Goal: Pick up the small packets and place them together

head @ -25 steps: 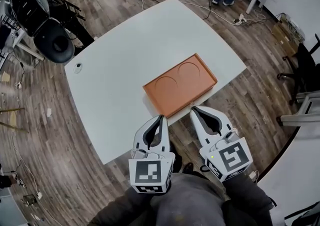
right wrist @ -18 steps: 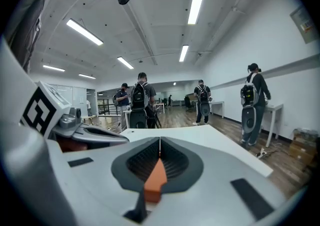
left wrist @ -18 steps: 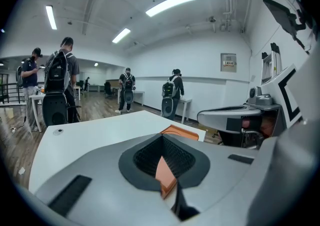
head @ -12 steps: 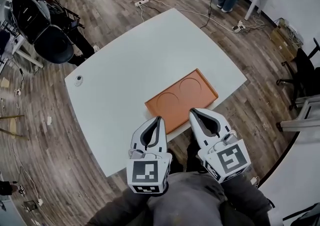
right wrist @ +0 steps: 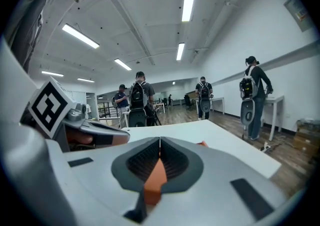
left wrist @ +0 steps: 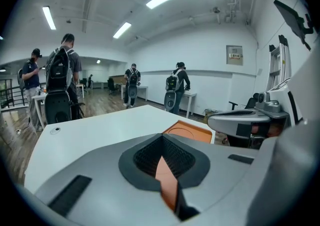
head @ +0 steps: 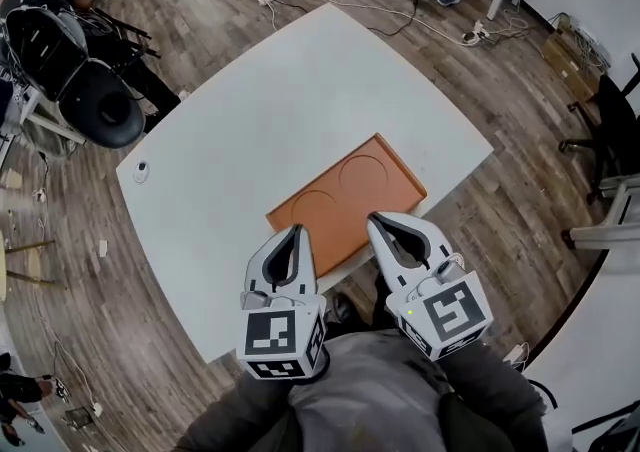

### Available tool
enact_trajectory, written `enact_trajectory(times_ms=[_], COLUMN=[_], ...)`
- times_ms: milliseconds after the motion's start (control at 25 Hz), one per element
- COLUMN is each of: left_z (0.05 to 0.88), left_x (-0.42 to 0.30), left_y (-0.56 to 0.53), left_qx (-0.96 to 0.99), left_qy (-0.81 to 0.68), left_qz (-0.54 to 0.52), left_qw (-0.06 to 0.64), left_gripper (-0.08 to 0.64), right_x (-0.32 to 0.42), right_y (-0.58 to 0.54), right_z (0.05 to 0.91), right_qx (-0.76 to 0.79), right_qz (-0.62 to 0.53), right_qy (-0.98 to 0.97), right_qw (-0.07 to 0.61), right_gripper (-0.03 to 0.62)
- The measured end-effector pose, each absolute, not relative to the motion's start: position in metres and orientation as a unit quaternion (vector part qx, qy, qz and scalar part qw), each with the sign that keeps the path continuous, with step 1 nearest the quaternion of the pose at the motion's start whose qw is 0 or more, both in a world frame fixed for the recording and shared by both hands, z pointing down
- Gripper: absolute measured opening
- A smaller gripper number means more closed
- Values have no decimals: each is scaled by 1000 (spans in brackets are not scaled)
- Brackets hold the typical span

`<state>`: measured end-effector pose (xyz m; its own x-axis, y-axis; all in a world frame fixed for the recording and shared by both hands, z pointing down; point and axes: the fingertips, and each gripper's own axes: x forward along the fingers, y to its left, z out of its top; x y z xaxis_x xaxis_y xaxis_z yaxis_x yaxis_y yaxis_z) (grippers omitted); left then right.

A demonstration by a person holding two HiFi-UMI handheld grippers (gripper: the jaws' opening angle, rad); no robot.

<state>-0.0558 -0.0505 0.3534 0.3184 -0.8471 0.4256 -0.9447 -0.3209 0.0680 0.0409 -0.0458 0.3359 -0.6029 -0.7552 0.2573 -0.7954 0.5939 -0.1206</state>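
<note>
Left gripper, right gripper: jaws closed tip to tip, nothing held, at near table edge. Just beyond: orange tray, two round recesses, bare, on white table. Small packets nowhere in view. Likely light, limp, slippery; pinch edge seam, gently.

No readable text, brand or number in any view. Closest candidates:
- The left marker cube on the left gripper and the right marker cube on the right gripper sit at 6 o'clock in the head view. Both carry black-and-white square code patterns only, with no letters or digits.
- The wall plaque is at about 1 o'clock in the left gripper view. It is framed with something printed on it, too small to read.
</note>
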Motion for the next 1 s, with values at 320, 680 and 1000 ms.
enact_trajectory(times_ms=[320,680,1000], left_z=[365,379,392], left_x=[-57,-45,-42], left_y=[-58,-67,-71], left_qx=[800,804,802], left_qy=[-555,-538,-535], left_qz=[171,197,205], left_qw=[154,160,167], left_gripper=[-3,-3,-3], right_x=[45,58,55], right_y=[-28,-23,-13], right_z=[362,395,439], right_qx=[439,455,436], right_qz=[129,135,156], right_qy=[-886,-872,-869], right_qw=[79,119,173], right_gripper=[5,74,106])
